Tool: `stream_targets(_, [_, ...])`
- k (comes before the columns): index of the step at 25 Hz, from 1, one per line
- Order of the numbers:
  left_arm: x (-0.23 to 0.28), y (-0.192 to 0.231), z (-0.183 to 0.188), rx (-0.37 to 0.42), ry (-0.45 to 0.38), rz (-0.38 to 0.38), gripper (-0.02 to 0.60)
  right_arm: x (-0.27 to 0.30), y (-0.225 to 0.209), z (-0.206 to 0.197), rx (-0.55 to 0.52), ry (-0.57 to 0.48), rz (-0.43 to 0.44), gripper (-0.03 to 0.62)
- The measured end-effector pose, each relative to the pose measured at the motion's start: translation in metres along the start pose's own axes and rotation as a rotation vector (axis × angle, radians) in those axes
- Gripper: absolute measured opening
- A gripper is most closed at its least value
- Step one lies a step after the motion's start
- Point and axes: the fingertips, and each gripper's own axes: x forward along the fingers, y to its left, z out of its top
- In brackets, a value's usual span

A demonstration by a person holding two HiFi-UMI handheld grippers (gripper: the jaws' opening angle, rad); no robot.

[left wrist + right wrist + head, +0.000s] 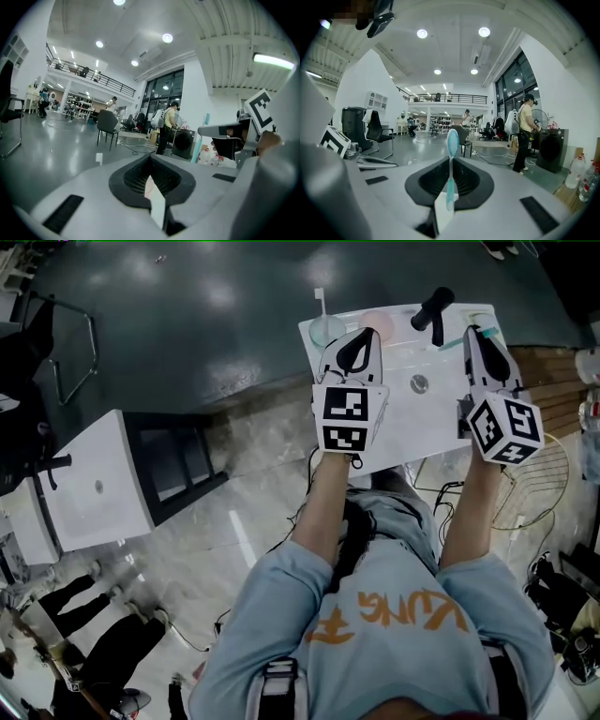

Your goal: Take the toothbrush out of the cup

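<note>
Over sink: right gripper (473, 333) clamped on toothbrush (450, 187), well clear of cup (327, 331). Left gripper (365, 335) closed, empty. Removal looks done; next, set brush down.

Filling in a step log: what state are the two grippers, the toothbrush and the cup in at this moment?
Left gripper: jaws together, nothing between them.
Right gripper: jaws closed on the toothbrush handle.
Teal plastic toothbrush: held upright, bristle head up, out of the cup.
Clear round cup: standing on the white sink top, with a thin white stick in it.
</note>
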Motion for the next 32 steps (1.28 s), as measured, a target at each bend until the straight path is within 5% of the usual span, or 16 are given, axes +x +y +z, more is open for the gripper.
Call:
stream_targets(15, [0.073,-0.128,-0.019,0.072,0.055,-0.072,0.012,-0.052,-0.152,-0.046,0.065,0.032,-0.102,0.044])
stream_targets(32, [0.157,-0.242,-0.082,0.029,0.155,-0.165,0.012,-0.068,-0.265,-0.125,0.060,0.219,-0.127,0.043])
